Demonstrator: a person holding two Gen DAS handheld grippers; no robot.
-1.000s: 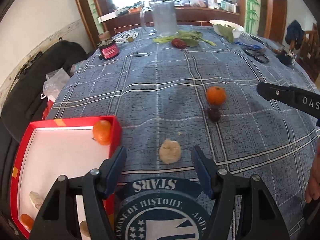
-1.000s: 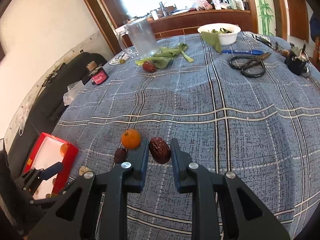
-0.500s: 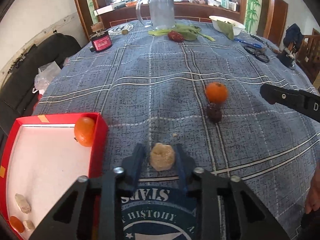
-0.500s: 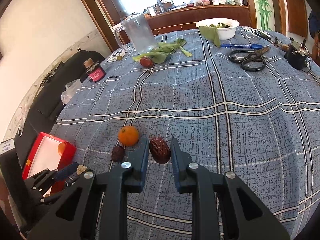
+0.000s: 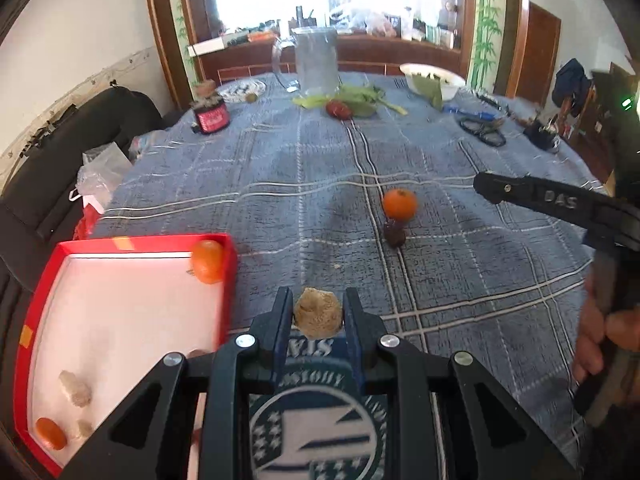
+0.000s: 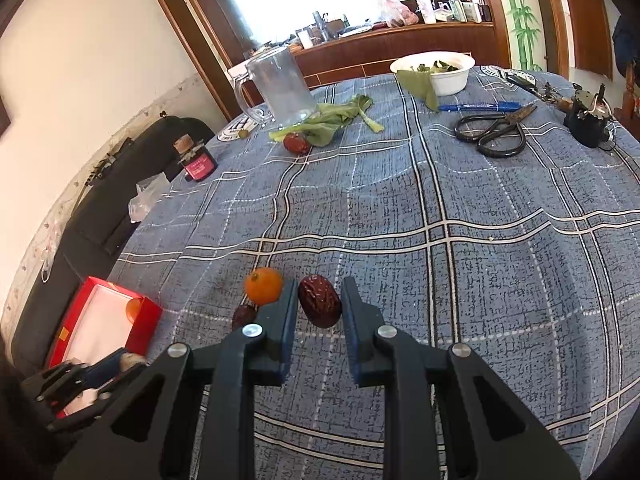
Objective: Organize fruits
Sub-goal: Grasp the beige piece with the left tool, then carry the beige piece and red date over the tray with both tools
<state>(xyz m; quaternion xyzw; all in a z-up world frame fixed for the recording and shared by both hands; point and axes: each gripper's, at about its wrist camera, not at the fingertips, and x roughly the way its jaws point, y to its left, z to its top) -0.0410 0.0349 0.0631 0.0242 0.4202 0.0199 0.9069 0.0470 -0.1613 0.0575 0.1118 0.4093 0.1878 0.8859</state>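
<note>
Left gripper is clamped on a pale, rough lump of fruit, held just beside the red box. The box holds 2 orange fruits and pale pieces. Right gripper grips a dark red date above the tablecloth, beside an orange.
</note>
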